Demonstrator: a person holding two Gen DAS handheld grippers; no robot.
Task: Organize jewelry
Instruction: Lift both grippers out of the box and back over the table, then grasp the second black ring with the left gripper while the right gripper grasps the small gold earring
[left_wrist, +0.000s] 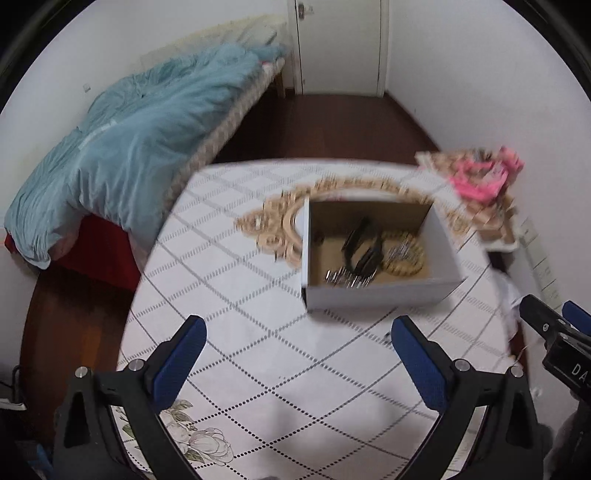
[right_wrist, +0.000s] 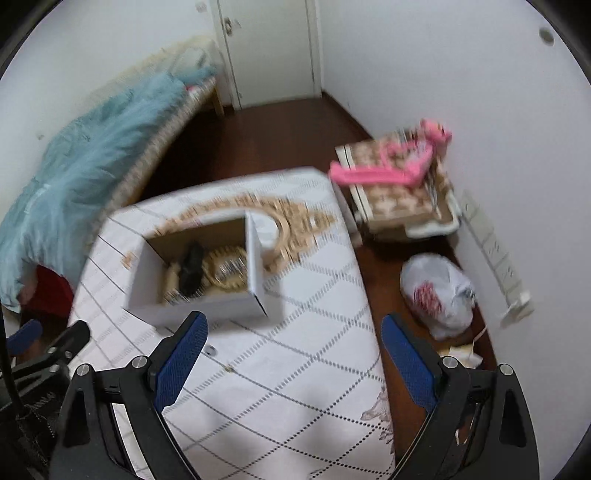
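Observation:
An open white cardboard box (left_wrist: 376, 293) (right_wrist: 192, 310) stands on the table with a patterned white cloth (left_wrist: 258, 332) (right_wrist: 295, 350). Inside lie a black band (left_wrist: 364, 243) (right_wrist: 192, 269), a beaded gold bracelet (left_wrist: 404, 256) (right_wrist: 225, 271) and silver pieces (left_wrist: 349, 277). My left gripper (left_wrist: 299, 328) is open and empty, held above the cloth in front of the box. My right gripper (right_wrist: 293, 325) is open and empty, near the box's right front corner. Two tiny items (right_wrist: 211, 350) lie on the cloth by its left finger.
A bed with a light blue quilt (left_wrist: 122, 155) (right_wrist: 81, 177) is at the left. A basket with pink hangers (left_wrist: 484, 177) (right_wrist: 391, 173) stands past the table's right side. A plastic bag (right_wrist: 439, 295) lies on the dark floor. A white door (left_wrist: 340, 44) is at the back.

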